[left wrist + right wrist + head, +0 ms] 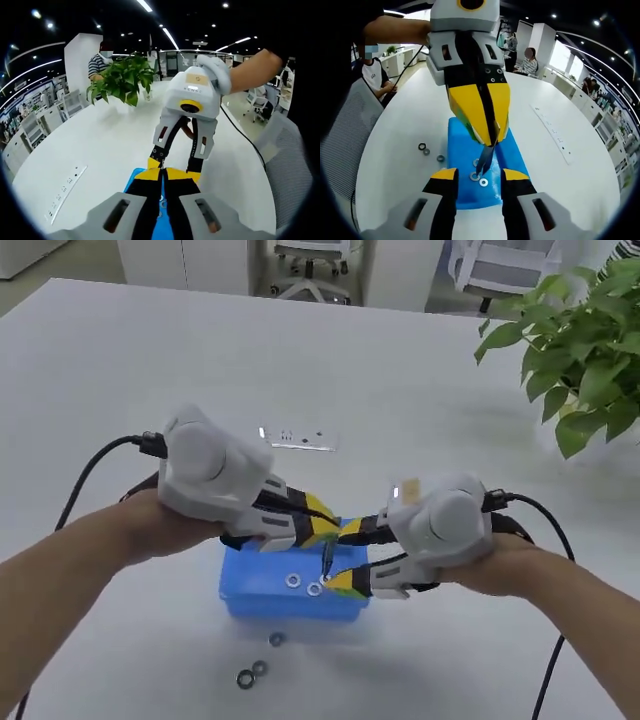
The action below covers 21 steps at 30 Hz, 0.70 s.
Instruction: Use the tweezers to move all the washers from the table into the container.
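A white table fills the head view, with office chairs along the top edge, a leafy plant at the upper right and a power strip lying flat near the middle. Below centre sits the blue container with two washers in it, and three loose washers lie on the table just below it. Above the container the left gripper comes in from the left and the right gripper from the right, tips nearly meeting, with the tweezers pointing down between them. In the left gripper view the left gripper's yellow tips are pressed together at the bottom of the frame. The right gripper faces it at centre with its jaws spread, and the plant stands at the upper left. In the right gripper view the left gripper descends from the top, clamped on the tweezers. Their arms narrow to a point beside a washer on the container floor, though I cannot tell whether they are pinching it. The right gripper's own jaws stand wide apart at the bottom, holding nothing, and the loose washers lie on the table left of the container.
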{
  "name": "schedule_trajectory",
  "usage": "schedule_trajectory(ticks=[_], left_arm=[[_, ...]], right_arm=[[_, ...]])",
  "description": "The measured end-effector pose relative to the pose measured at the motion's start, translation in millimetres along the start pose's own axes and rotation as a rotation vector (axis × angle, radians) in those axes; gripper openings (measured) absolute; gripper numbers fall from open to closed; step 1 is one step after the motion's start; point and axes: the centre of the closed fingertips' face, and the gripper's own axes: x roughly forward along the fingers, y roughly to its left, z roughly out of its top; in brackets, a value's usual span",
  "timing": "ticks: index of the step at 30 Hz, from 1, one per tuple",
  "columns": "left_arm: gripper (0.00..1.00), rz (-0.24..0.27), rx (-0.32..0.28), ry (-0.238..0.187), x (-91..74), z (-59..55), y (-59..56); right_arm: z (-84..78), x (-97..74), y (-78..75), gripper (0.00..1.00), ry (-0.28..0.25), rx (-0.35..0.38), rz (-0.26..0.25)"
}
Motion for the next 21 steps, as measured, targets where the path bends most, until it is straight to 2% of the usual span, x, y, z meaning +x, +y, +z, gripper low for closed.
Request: schedule_trajectory(ticks=[9, 21], left_arm=[[0.05, 0.025, -0.011, 0.000, -13.9, 7.2, -4.9], [0.05, 0.046, -0.019, 0.000, -32.1, 15.3, -18.3]], right_arm=[[2.5, -13.6, 9.4, 0.44, -0.007, 0.054, -0.033], [1.9, -34.7, 26.5, 0.61, -0.031, 0.131, -0.065]])
